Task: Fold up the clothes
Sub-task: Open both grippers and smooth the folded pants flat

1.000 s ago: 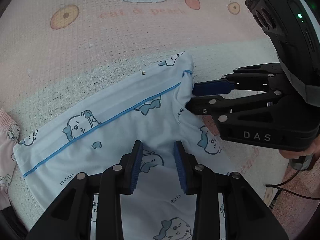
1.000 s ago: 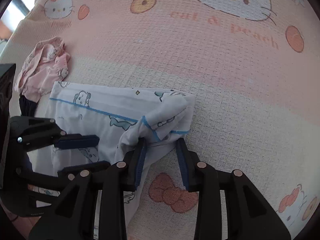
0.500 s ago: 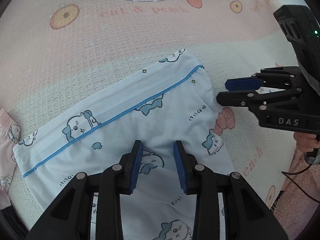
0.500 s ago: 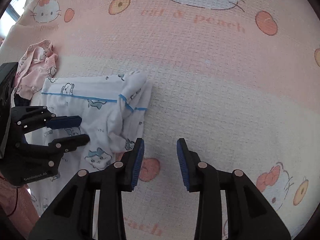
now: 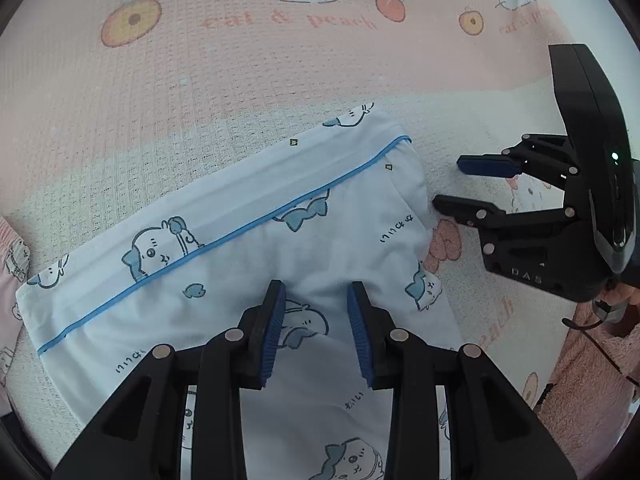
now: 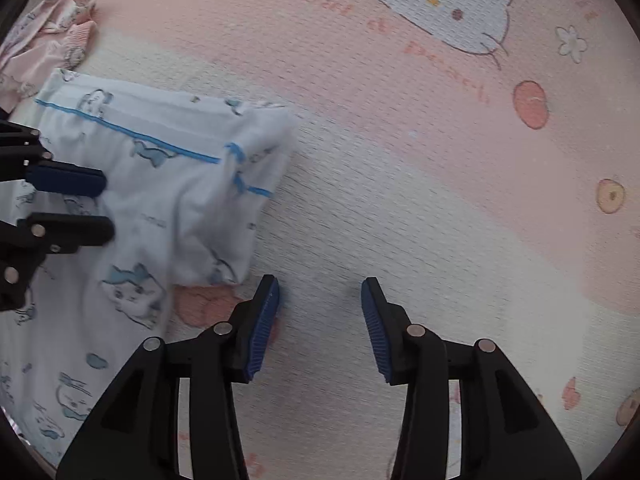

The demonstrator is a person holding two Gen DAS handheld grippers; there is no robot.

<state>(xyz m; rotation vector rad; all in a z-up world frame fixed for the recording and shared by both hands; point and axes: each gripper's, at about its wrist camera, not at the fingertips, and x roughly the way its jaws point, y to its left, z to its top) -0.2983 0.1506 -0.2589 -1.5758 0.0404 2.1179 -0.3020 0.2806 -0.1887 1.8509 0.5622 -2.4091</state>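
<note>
A pale blue garment point(image 5: 248, 240) with cartoon prints and blue piping lies on the pink blanket point(image 5: 200, 80), its right side folded over. My left gripper point(image 5: 316, 312) is open and sits low over the garment's near middle, with cloth showing between the fingers. In the right wrist view the same garment point(image 6: 168, 184) lies to the left, its folded corner bunched. My right gripper point(image 6: 320, 300) is open over bare blanket, just right of the garment's edge and holding nothing. From the left wrist view the right gripper point(image 5: 448, 184) stands beside the garment's right edge.
A crumpled pink garment point(image 6: 44, 32) lies beyond the blue one's far left end. A person's hand point(image 5: 624, 296) holds the right gripper, with a cable and pink fleece point(image 5: 592, 380) below it. The blanket point(image 6: 440, 160) stretches away ahead and to the right.
The right gripper let go of the garment's right corner, leaving it folded over, and drew back to the right onto bare blanket. The left gripper stayed put.
</note>
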